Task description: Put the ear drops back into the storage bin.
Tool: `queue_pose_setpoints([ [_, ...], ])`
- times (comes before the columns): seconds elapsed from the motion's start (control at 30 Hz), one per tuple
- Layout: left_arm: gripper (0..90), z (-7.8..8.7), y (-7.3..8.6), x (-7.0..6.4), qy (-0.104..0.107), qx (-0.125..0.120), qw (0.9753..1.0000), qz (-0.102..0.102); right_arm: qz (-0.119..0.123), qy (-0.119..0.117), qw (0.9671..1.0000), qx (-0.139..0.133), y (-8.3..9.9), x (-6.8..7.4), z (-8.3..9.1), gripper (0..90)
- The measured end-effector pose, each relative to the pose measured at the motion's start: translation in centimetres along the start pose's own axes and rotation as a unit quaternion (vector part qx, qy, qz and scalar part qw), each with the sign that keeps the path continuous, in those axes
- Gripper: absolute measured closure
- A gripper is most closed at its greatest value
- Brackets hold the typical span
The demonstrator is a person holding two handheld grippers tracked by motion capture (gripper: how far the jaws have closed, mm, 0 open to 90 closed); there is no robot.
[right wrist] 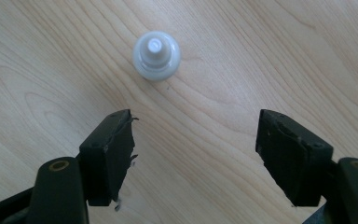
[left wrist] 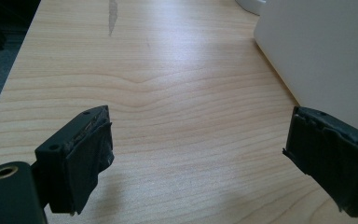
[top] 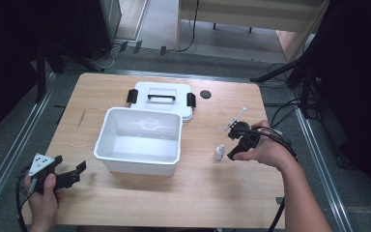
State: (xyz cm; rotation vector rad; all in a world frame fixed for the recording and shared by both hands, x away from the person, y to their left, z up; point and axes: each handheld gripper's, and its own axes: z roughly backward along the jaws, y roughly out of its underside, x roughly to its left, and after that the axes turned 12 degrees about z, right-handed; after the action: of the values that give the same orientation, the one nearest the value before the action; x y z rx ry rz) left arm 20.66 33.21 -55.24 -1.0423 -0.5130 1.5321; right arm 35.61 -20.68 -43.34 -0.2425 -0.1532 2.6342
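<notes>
An open white plastic box (top: 107, 145) stands mid-table, and its wall (left wrist: 326, 56) fills the upper right of the left gripper view. Its white lid (top: 162, 107), with a black handle and black latches, lies flat just behind it. A small white dropper bottle (top: 219, 152) stands upright to the right of the box. My right gripper (top: 232, 144) hovers beside and above it, open. From that gripper the bottle (right wrist: 156, 55) lies just beyond the empty jaws (right wrist: 193, 126), left of centre. My left gripper (top: 72, 166) rests open near the front left corner, with bare wood between its jaws (left wrist: 200, 126).
A thin white stick-like item (top: 238, 117) lies just behind the right gripper. A small black disc (top: 205, 94) sits near the far edge, right of the lid. Metal rails and cables run along the floor on both sides of the table.
</notes>
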Motion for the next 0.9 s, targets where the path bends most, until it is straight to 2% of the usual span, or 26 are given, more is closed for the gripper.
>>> queue_pose_setpoints([
  [0.13, 7.9, 0.0, 0.0, 0.0, 0.000, 0.000, 1.0000, -0.001, 0.007, -0.001, 1.0000, -0.003, -0.5, 0.1, 0.0, 32.1],
  [0.47, 7.9, 0.0, 0.0, 0.0, 0.000, 0.001, 1.0000, -0.001, 0.019, -0.029, 0.9994, 0.001, -2.3, 0.3, 0.0, 41.7],
  [0.6, 7.9, 0.0, 0.0, 0.0, 0.000, 0.001, 1.0000, 0.000, 0.022, -0.031, 0.9992, 0.012, -3.0, 0.3, -0.4, 47.5],
  [0.73, 7.9, 0.0, 0.0, 0.0, 0.001, 0.001, 1.0000, 0.000, 0.021, -0.056, 0.9979, 0.027, -3.9, 0.2, -1.2, 54.2],
  [0.9, 7.9, 0.0, 0.0, 0.0, 0.002, 0.001, 1.0000, 0.000, 0.017, -0.063, 0.9971, 0.040, -4.3, 0.2, -2.0, 56.9],
])
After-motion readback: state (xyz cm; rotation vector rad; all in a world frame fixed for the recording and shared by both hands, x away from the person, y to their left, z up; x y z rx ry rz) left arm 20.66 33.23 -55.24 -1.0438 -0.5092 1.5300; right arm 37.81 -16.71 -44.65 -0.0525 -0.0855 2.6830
